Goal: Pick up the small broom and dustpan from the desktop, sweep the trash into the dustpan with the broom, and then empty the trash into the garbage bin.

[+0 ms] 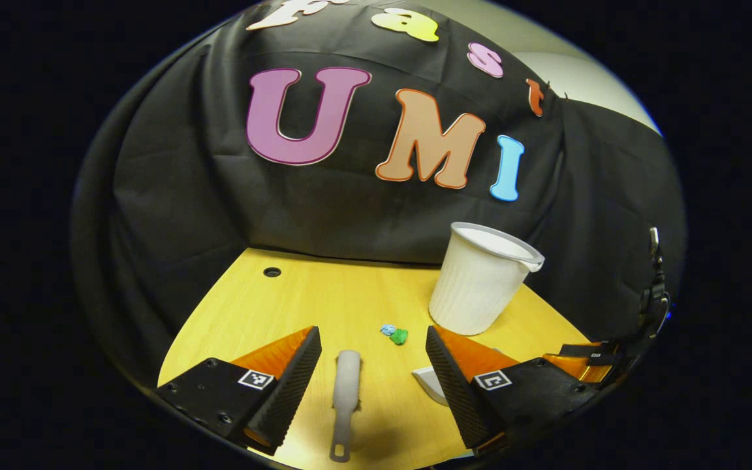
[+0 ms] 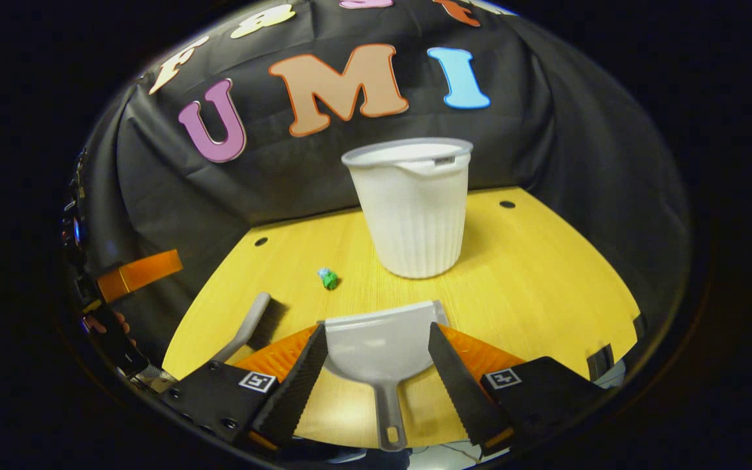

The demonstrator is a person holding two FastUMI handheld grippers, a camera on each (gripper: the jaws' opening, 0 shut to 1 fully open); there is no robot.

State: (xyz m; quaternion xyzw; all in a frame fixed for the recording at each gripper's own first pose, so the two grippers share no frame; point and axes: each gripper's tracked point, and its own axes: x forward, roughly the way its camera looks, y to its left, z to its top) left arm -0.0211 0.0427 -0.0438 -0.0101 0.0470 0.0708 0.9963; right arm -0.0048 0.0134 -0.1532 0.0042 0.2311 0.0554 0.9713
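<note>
A small grey broom [image 1: 346, 399] lies flat on the wooden desktop [image 1: 324, 294], handle toward me, between the spread fingers of my left gripper [image 1: 372, 339], which is open and not touching it. A grey dustpan [image 2: 379, 343] lies flat with its handle toward me, between the wide fingers of my open right gripper [image 2: 377, 334]. Small green and blue trash [image 1: 395, 334] rests on the desktop just beyond the broom [image 2: 253, 323], left of the bin; the trash [image 2: 328, 278] sits beyond the dustpan. A white ribbed garbage bin [image 2: 415, 209] stands upright behind.
The bin [image 1: 480, 281] stands at the right in the left gripper view, with a corner of the dustpan [image 1: 429, 384] below it. The other gripper [image 2: 134, 274] and a hand show at the far left of the right gripper view. Black cloth walls the desk's back.
</note>
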